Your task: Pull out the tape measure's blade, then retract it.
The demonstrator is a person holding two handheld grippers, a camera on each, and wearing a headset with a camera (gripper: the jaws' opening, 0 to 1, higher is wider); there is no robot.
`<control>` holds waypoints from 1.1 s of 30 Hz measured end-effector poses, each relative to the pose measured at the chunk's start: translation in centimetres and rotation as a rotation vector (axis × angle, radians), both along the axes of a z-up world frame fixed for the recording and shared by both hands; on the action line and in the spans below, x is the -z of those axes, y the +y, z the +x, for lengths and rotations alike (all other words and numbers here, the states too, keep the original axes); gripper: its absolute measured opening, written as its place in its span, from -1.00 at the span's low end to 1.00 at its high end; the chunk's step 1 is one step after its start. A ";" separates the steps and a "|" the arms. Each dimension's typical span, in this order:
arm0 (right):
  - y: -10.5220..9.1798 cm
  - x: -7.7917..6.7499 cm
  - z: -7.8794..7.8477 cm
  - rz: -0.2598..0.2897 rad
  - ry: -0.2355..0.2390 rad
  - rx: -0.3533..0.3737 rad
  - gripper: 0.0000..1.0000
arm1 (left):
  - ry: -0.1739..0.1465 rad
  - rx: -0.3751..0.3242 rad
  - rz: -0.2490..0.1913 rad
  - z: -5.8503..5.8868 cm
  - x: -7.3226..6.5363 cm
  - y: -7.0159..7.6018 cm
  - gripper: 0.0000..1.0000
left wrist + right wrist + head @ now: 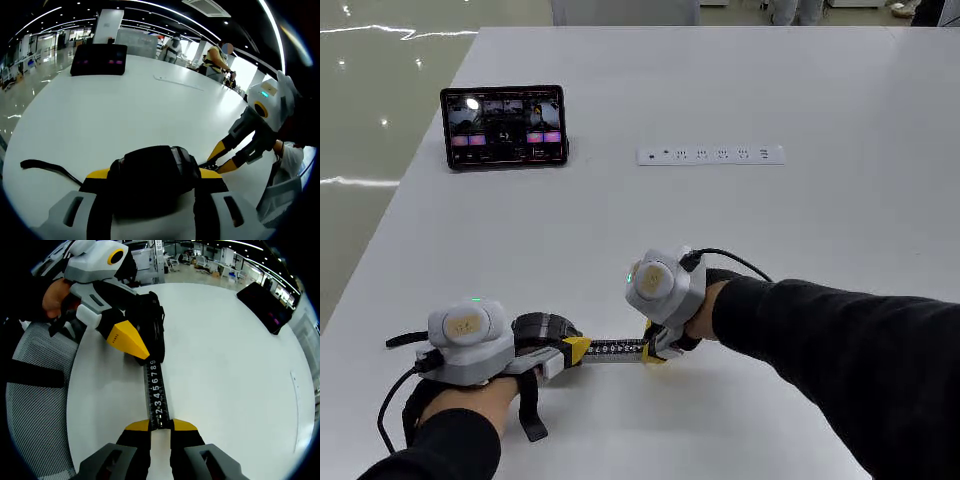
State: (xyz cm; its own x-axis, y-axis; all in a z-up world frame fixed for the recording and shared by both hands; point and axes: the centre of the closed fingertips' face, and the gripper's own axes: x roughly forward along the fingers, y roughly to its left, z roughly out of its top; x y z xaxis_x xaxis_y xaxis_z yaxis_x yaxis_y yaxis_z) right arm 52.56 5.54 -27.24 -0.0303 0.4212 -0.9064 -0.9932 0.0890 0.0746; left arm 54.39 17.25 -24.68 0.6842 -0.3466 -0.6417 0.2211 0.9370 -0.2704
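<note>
Nearest, the left tool (567, 350) grips the tape measure (541, 329) on the table (720, 220); the facing right tool (160, 427) pinches its blade (155, 390).

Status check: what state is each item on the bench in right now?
Black tape measure case, clamped in left claw.
Narrow numbered blade, partly pulled out.
Right claw, shut on the blade's tip.
Black tablet, screen lit, propped up.
White power strip, lying flat, sockets look empty.

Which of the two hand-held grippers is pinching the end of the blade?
The right hand-held gripper: its yellow-tipped jaws are shut on the end of the pulled-out blade. The left hand-held gripper clamps the black case instead.
</note>
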 end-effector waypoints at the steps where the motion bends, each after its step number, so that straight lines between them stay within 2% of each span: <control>1: 0.1 0.0 0.0 0.000 -0.001 0.000 -0.79 | 0.000 -0.001 0.000 0.0 0.0 0.0 0.21; 33: 1.7 -0.1 -0.3 0.048 -0.005 0.005 -0.79 | 0.005 -0.009 -0.013 -0.2 -0.1 0.1 0.22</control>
State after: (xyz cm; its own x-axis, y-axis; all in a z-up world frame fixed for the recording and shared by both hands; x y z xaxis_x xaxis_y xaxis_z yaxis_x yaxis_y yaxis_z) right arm 52.31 7.28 -27.10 -0.0238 0.4641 -0.8855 -0.9932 0.0902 0.0740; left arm 54.18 17.32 -24.62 0.6844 -0.3483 -0.6405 0.2112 0.9355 -0.2831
